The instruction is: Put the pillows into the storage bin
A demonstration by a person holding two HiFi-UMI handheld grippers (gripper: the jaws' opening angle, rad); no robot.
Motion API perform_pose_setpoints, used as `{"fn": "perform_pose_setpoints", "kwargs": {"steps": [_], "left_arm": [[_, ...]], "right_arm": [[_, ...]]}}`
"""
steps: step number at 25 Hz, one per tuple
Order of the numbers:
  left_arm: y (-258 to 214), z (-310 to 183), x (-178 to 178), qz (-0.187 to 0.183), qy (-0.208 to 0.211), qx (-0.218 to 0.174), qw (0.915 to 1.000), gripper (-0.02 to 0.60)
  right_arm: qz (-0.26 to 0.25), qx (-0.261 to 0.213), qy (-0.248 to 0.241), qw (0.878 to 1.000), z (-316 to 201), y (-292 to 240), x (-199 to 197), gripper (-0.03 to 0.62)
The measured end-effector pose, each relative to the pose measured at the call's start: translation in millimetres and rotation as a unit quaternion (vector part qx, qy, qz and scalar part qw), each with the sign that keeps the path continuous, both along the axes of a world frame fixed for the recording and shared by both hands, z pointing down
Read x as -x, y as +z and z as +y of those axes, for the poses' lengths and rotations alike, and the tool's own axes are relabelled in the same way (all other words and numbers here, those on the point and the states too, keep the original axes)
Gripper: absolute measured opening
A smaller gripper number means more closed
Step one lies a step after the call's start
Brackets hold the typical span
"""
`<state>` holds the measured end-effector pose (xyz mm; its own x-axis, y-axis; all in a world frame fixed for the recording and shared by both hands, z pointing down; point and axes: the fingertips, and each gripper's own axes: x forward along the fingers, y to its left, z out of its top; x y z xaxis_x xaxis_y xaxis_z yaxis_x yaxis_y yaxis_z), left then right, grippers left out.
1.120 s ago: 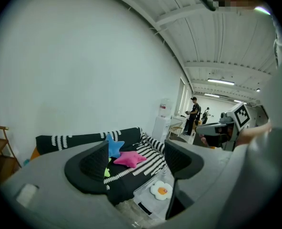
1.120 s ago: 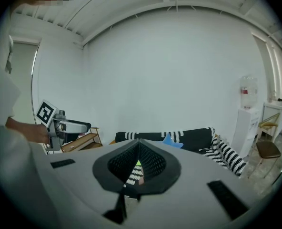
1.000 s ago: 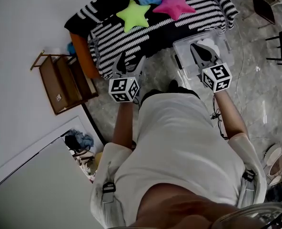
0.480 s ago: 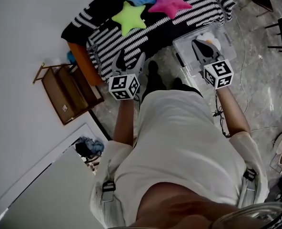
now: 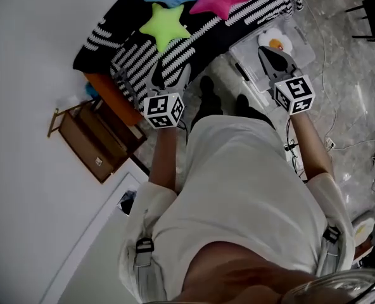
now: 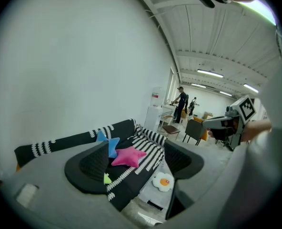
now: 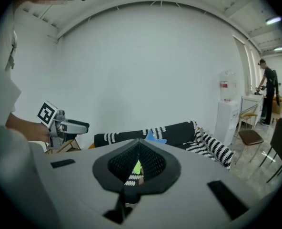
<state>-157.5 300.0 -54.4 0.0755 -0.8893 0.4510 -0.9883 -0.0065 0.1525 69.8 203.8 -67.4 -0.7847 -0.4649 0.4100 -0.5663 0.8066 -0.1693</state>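
One egg pillow (image 5: 275,43) shows overhead, not in right gripper view.

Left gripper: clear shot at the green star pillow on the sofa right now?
Probably yes. The left gripper has its jaws apart and empty, and the green star pillow lies on the striped sofa straight ahead, with nothing between. It has a gap to cross first.

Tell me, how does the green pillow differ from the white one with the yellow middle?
The green pillow is a five-pointed star, while the white pillow is roundish with a wavy edge, like a fried egg. The green pillow lies on the striped sofa, and the white pillow sits inside the clear bin on the floor. Both look soft and plump.
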Motion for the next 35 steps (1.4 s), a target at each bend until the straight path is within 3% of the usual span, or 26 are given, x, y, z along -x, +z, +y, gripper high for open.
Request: {"fn": "perform_pose_setpoints", "kwargs": {"steps": [10, 19, 27, 35], "left_arm": [[87, -46, 47, -0.001, 0.052, 0.058, 0.9969, 0.359], [200, -84, 91, -0.004, 0.063, 0.121, 0.9907, 0.367], [306, -111, 117, -0.003, 0.074, 0.182, 0.9805, 0.377], [417, -105, 165, -0.036, 0.079, 0.247, 0.9650, 0.393]], "right_arm": [[0.035, 0.033, 0.015, 0.999, -16, 62, 44, 0.000], [0.039, 0.088, 0.038, 0.995, -30, 140, 82, 0.000], [0.061, 0.131, 0.012, 0.989, -36, 231, 119, 0.000], [0.077, 0.168, -0.016, 0.983, -35, 321, 160, 0.000]]}}
